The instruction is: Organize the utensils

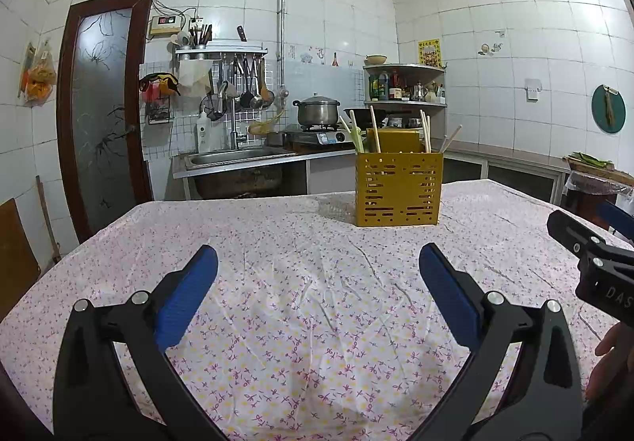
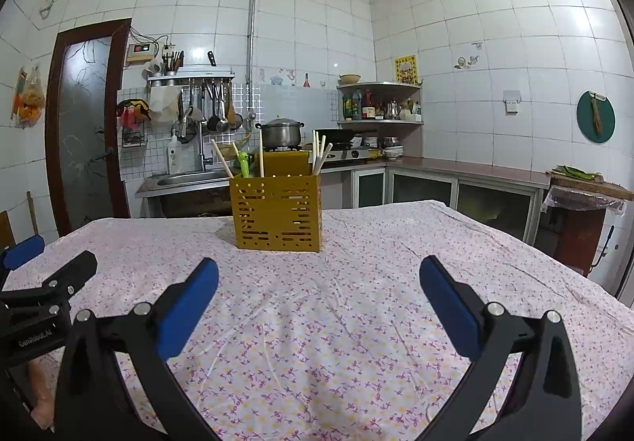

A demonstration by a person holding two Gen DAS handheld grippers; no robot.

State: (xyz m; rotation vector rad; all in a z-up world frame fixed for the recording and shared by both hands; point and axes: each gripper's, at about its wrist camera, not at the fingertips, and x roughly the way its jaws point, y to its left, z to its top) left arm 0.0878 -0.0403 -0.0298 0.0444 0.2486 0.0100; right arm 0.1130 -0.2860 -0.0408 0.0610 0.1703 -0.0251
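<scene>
Table: a cloth-covered table [image 1: 301, 243] fills the lower half of both wrist views; the cloth is white with small purple and yellow flowers, creased in places.
Kitchen behind: tiled walls, a steel sink [image 1: 237, 155] at the far left counter, a lidded pot [image 1: 317, 110] on a stove, a corner shelf [image 1: 404, 84] with bottles, a dark-framed glass door [image 1: 103, 104] at left.
Utensil holder: a yellow perforated box [image 1: 398, 189] stands upright on the far part of the table, well apart from both grippers; right of centre in the left wrist view, left of centre in the right wrist view [image 2: 277, 215].
Utensils: pale chopsticks [image 1: 374, 128] lean out of the holder at several angles, some at its left side, some at its right; a green-handled item [image 2: 243, 163] sits among the left group. Which compartment each is in cannot be told.
Left gripper [image 1: 317, 270]: blue-padded tongs spread wide apart, nothing between them, above bare cloth.
Right gripper [image 2: 317, 282]: tongs likewise wide apart, holding nothing, beside the left one.
</scene>
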